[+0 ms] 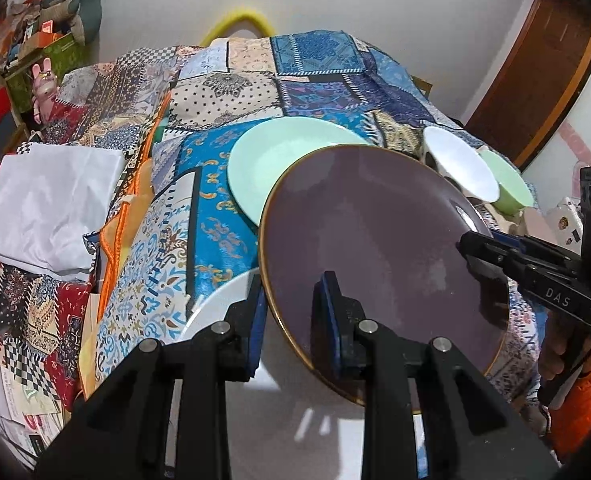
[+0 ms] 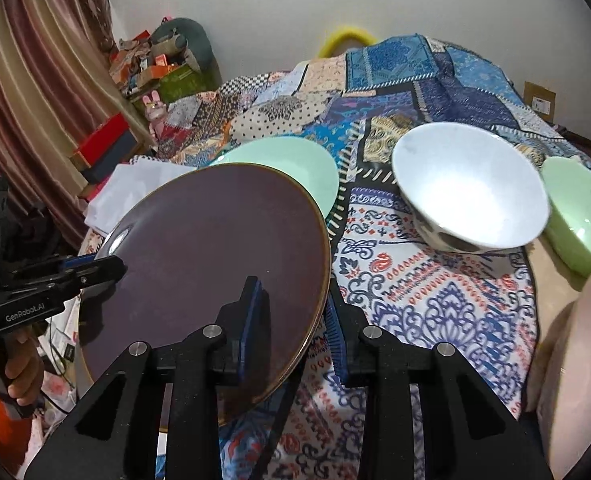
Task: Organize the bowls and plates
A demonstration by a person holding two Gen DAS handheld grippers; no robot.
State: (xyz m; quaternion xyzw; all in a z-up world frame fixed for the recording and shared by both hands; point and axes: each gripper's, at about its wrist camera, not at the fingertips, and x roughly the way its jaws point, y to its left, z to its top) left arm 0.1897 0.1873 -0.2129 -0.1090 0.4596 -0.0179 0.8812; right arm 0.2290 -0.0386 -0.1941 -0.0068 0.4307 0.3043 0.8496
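Note:
A dark purple plate with a gold rim hangs tilted above the patchwork tablecloth, held by both grippers. My left gripper is shut on its near-left rim, one blue pad over the face and one under it. My right gripper is shut on the opposite rim. In the right wrist view the purple plate sits between the right gripper's pads, and the left gripper clamps the far-left edge. A mint plate lies behind it. A white bowl and a green bowl stand to the right.
A white plate lies under the purple plate near the table's front edge. A pale pink dish fills the near right corner. Folded white cloth rests at the table's left. Boxes and clutter stand by the curtain.

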